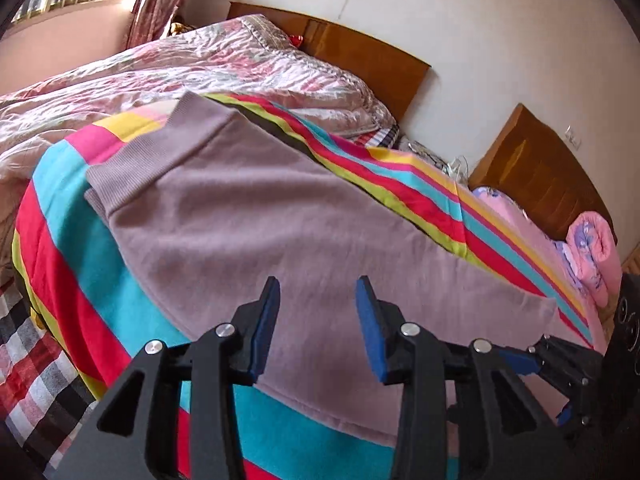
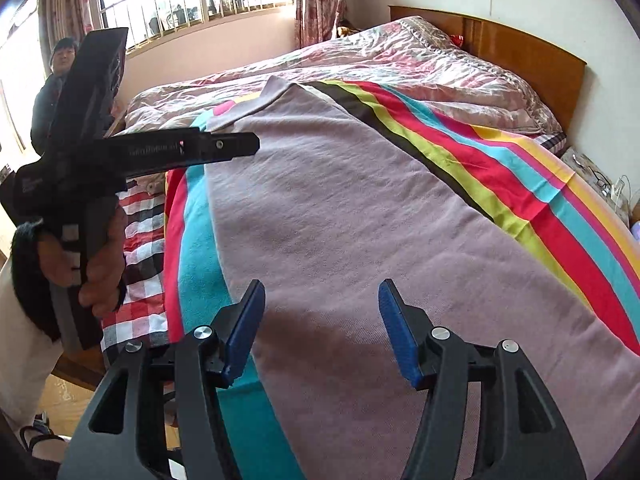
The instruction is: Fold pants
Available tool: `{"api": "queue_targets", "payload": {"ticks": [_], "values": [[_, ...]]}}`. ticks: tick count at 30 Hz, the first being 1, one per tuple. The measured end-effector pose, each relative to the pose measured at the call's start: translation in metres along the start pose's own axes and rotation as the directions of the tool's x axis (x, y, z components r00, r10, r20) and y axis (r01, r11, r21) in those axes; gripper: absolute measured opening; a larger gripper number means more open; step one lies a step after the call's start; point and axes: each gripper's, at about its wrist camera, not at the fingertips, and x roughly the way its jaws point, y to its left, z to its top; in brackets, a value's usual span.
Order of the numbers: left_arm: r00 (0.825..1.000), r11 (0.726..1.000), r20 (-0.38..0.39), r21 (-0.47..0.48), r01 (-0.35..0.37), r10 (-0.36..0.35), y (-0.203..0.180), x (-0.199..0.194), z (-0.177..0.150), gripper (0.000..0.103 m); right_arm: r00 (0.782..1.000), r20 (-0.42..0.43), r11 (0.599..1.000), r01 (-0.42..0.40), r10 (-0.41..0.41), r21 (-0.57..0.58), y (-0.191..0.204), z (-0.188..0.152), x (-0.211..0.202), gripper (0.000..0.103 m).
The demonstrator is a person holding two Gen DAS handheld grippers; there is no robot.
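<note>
Lying flat on the striped sheet (image 2: 460, 148) of the bed, the mauve pants (image 1: 260, 216) look folded lengthwise already — legs stacked, waistband at the far end. Both the left gripper (image 1: 317, 312) and right gripper (image 2: 322, 320) hover with fingers apart, holding nothing; the crosswise folds remain.

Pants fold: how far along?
Done: the mauve pants lie flat on the striped sheet, doubled lengthwise by the two stacked cuffs at the far end. In hand: nothing; left gripper and right gripper hover above with jaws open and empty. Left: the crosswise folds.
</note>
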Motion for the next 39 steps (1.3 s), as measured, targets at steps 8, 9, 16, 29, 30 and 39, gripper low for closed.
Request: {"api": "queue_targets", "payload": {"ticks": [8,9,16,29,30,39], "values": [[0.997,0.996,0.025,0.054,-0.069,0.067,-0.007,-0.007,-0.008,0.058,1.000,0.009,0.995,0.001,0.000,-0.096,0.009,-0.027,-0.024,0.059],[0.995,0.992,0.031,0.078,-0.101,0.099,-0.010,-0.008,-0.007,0.066,1.000,0.024,0.999,0.010,-0.008,-0.042,-0.003,-0.031,-0.032,0.059],[0.997,0.974,0.031,0.217,-0.072,0.067,-0.099,-0.010,-0.012,0.086,0.976,0.056,0.963,0.198,-0.211,0.184,-0.074,-0.102,-0.121,0.075],[0.981,0.831,-0.184,0.554,0.045,0.069,-0.276,0.072,-0.107,0.098,0.894,-0.117,0.643,0.398,-0.433,0.655,-0.210,-0.342,-0.241,0.078],[0.979,0.833,-0.192,0.551,0.047,0.072,-0.274,0.072,-0.107,0.098,0.898,-0.104,0.657,0.387,-0.427,0.647,-0.206,-0.348,-0.246,0.077],[0.983,0.895,-0.178,0.430,0.120,-0.046,-0.249,0.044,-0.088,0.101,0.895,-0.062,0.631,0.358,-0.441,0.688,-0.202,-0.342,-0.266,0.080]]}}
